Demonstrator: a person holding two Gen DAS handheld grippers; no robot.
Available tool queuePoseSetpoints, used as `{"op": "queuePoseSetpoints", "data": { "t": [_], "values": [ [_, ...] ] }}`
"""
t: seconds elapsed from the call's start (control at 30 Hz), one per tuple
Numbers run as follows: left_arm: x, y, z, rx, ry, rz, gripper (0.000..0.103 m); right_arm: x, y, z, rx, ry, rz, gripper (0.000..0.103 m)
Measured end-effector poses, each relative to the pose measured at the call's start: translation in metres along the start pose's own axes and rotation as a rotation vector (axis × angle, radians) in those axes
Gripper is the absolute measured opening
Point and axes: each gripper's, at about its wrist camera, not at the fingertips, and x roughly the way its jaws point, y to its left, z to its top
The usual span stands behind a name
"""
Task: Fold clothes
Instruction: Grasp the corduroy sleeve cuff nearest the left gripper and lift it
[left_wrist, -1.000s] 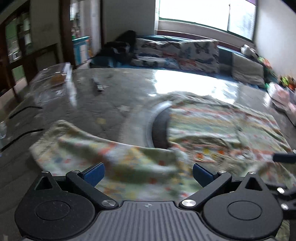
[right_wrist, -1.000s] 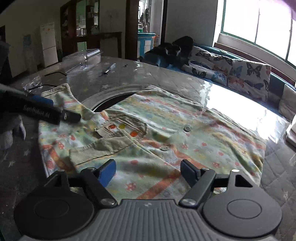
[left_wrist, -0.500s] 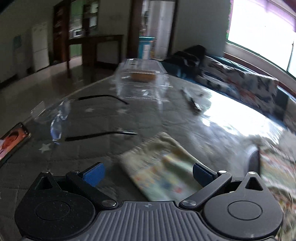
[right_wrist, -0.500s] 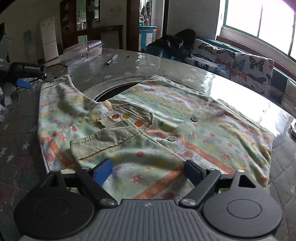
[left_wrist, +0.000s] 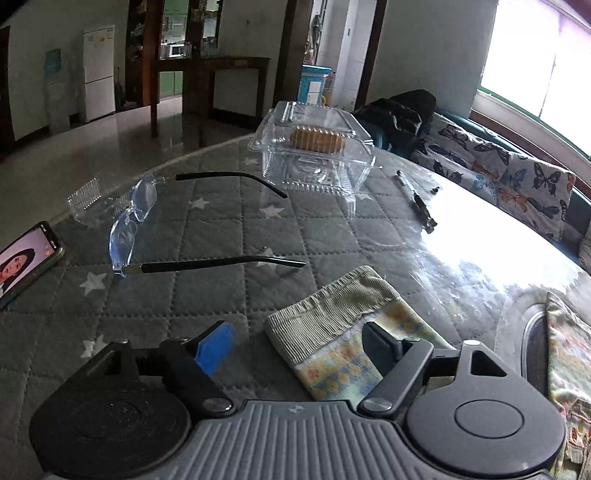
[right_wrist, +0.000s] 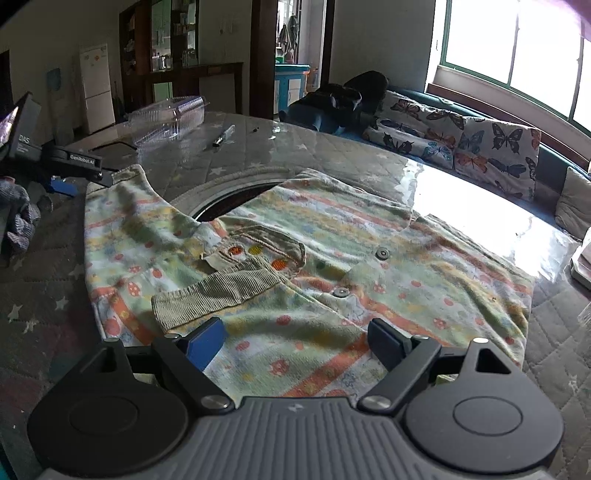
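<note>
Left wrist view. The left tool (left_wrist: 299, 345) hangs low over the quilted grey desk (left_wrist: 221, 236), tilted downward. Its jaws have just been closing and stand part-way spread, with the ribbed cuff of the shirt sleeve (left_wrist: 332, 317) lying between them; the right finger rests over the printed cloth, the blue-padded left finger stands clear of it, and no pinch is visible. The sleeve runs from the lower right toward the upper left, cuff end pointing away from the shirt body at the right edge. Beyond lie a pair of rimless spectacles (left_wrist: 133, 221) with arms unfolded, a clear plastic clamshell box (left_wrist: 314, 155) holding a ridged biscuit, a pen (left_wrist: 415, 199) and, at the far left, a lit phone (left_wrist: 26, 254).

Right wrist view. The right tool (right_wrist: 295, 345) is held over the near hem of the child's patterned shirt (right_wrist: 332, 266), jaws spread wide and gripping nothing. The shirt lies flat, front up, buttons showing, spread across the middle of the desk (right_wrist: 44, 295) and partly over a round recess in it. Its long axis runs left to right; one sleeve is folded across the chest with its ribbed cuff pointing to the lower left, the other reaches toward the upper left, where the left tool (right_wrist: 74, 177) meets its end. A butterfly-print sofa (right_wrist: 480, 144) stands behind, under the window.
</note>
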Motion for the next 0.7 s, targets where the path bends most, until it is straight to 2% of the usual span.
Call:
{"op": "queuePoseSetpoints", "data": {
  "t": [0.03,0.1,0.13,0.2,0.3,0.47,0.7],
  "values": [
    [0.0,0.0,0.0,0.001,-0.006,0.008,0.063,-0.001,0.0,0.0,0.001,-0.003,0.0,0.087],
    [0.0,0.001,0.0,0.005,-0.015,0.014,0.051,-0.003,0.0,0.0,0.004,-0.009,-0.001,0.086],
    [0.0,0.001,0.001,0.007,-0.019,0.015,0.041,-0.004,0.0,0.001,0.007,-0.012,-0.002,0.086],
    [0.0,0.003,0.001,-0.005,-0.018,-0.004,0.026,-0.005,-0.001,0.001,0.013,-0.019,-0.004,0.085],
    [-0.001,0.007,0.004,-0.046,-0.005,-0.049,0.013,-0.008,-0.002,0.001,0.031,-0.03,-0.006,0.083],
    [-0.022,-0.003,0.006,-0.062,-0.03,-0.135,0.01,-0.013,-0.005,0.001,0.053,-0.047,-0.008,0.078],
    [-0.073,-0.049,0.004,-0.016,-0.025,-0.392,0.01,-0.02,-0.019,-0.001,0.117,-0.069,-0.024,0.075]
  ]
}}
